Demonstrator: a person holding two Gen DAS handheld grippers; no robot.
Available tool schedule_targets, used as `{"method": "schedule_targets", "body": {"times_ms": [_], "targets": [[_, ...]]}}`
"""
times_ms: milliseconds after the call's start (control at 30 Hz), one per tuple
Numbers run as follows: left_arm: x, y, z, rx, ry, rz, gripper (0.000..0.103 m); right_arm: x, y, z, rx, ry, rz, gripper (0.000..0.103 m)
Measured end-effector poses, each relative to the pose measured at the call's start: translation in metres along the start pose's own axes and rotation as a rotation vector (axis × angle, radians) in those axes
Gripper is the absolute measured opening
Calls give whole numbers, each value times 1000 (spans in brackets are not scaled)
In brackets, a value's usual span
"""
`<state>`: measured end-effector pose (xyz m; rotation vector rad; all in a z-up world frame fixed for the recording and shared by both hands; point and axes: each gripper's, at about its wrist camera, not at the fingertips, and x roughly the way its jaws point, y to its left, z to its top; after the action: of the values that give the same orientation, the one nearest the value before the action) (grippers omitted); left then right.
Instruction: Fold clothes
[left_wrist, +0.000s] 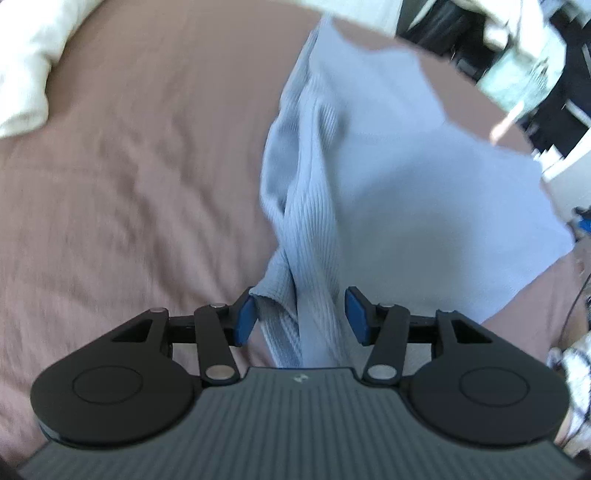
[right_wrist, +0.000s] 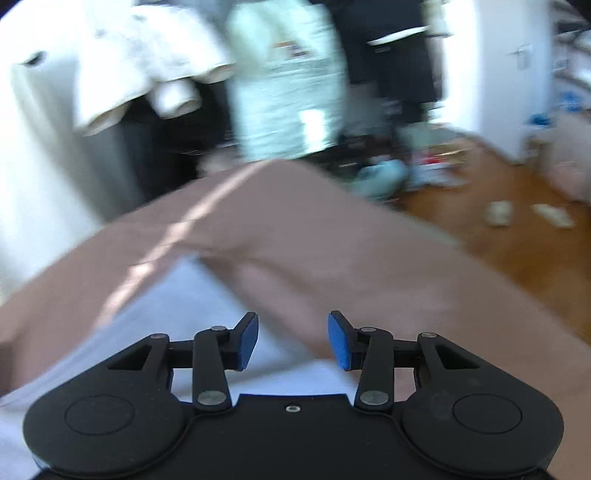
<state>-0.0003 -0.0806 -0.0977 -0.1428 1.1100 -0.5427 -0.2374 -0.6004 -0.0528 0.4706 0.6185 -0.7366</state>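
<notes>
A light blue ribbed garment (left_wrist: 369, 166) lies spread on the dusty pink bed sheet (left_wrist: 129, 166). One bunched end of it rises toward me and runs between the jaws of my left gripper (left_wrist: 300, 319). The left pad (left_wrist: 244, 320) touches the fabric, while a small gap shows at the right pad (left_wrist: 356, 317), so the jaws stand open around the bunch. In the right wrist view, my right gripper (right_wrist: 293, 339) is open with nothing between its fingers. It hovers over a pale edge of the garment (right_wrist: 166, 314) and the pink sheet (right_wrist: 332, 240) near the bed's corner.
A white pillow or duvet (left_wrist: 26, 66) lies at the bed's far left. Past the bed's corner hang pale clothes (right_wrist: 284, 85), beside a white door (right_wrist: 491, 74). The wooden floor (right_wrist: 517, 236) holds scattered items. The right view is blurred.
</notes>
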Motion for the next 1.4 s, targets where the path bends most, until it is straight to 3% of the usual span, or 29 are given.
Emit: {"method": "schedule_targets", "body": {"times_ms": [100,267,433,467,500,600,667,733,767,900,933,967,1000,1167,1267,1400], "targets": [[-4,-3,12,10,-85,-11,50,18,26,4,-91,36,108,47],[-28,-14,34,81,-203,-40,51,62,77,23,-386,70,156,46],[-10,-6,54,70,-190,4,51,109,96,30,-464,117,157,45],[-2,-5,59,54,-174,21,51,118,98,28,-492,120,148,14],[5,0,61,40,-155,38,51,125,101,26,-508,121,141,0],[29,3,61,46,-93,108,51,133,103,27,-437,26,81,0],[38,7,58,62,-70,96,51,138,93,35,-364,-19,-7,0],[44,13,58,39,-68,77,51,148,84,42,-311,-1,-43,0],[44,16,59,19,-75,63,51,152,77,44,-276,26,-10,0],[39,22,63,-21,-109,4,51,141,56,46,-144,88,169,19],[39,23,63,-24,-118,-9,51,134,55,45,-165,78,195,28],[38,22,63,-22,-132,-24,51,126,55,44,-185,68,220,51],[37,22,63,-18,-143,-37,51,121,55,43,-207,61,246,63],[37,13,68,16,-186,-70,51,113,62,33,-306,62,274,63],[38,11,69,-1,-197,-66,51,108,60,36,-271,50,264,63],[40,16,71,-38,-212,-69,51,95,60,36,-312,43,338,63]]}}
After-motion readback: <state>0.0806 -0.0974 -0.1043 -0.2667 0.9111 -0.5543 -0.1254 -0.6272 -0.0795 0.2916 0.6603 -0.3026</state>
